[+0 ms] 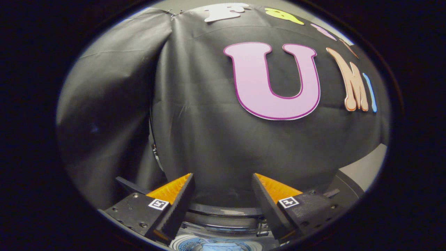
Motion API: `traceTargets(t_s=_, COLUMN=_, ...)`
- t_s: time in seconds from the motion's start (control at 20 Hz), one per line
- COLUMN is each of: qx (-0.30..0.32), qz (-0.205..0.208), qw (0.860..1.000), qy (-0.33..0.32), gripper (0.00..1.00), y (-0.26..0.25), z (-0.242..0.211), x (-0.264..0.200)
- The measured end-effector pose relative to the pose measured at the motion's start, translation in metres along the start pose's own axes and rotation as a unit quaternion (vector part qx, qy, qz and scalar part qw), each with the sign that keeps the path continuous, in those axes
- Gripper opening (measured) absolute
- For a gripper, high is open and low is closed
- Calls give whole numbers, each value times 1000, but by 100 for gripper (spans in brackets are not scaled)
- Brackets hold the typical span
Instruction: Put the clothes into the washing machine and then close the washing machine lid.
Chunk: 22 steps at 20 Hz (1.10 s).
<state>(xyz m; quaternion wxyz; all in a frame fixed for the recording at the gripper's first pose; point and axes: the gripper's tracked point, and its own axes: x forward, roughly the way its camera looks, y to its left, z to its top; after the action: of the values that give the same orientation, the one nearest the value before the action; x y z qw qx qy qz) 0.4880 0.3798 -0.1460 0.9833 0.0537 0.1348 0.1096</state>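
The gripper (223,195) hangs wide open with nothing between its fingers, held above the round drum opening of the top-loading washing machine (212,245), which shows just below and between the fingers. Inside that opening something pale blue and crumpled is visible; it looks like cloth, though too little of it shows to be sure. Just beyond the opening, a dark curved lid with a grey rim (223,211) stands raised, between the fingers. Behind the lid hangs the black cloth booth wall (195,132).

Judgement: if the pale blue item is the clothing, loading is likely done and the step in hand is closing the lid. To do it well, the person should bring the fingers over the lid's top edge from behind, hook or pinch the rim, and draw it forward and down over the opening in an arc about its hinge. The cloth should be checked for bulging above the opening, since it could stop the lid seating.
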Motion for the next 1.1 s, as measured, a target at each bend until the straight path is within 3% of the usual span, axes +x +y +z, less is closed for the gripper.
traceTargets(t_s=0.8, qx=-14, qz=15, qw=1000, qy=-14, gripper=98, y=1, z=6, x=-3)
traceTargets(t_s=0.85, qx=-22, qz=14, qw=1000, qy=-6, gripper=97, y=0, z=4, x=-1)
traceTargets(t_s=0.95, qx=-30, qz=17, qw=995, qy=90, gripper=97, y=2, z=-27, x=-20)
traceTargets(t_s=1.1, qx=-8, qz=20, qw=993, qy=118, gripper=97, y=-1, z=-49, x=-41)
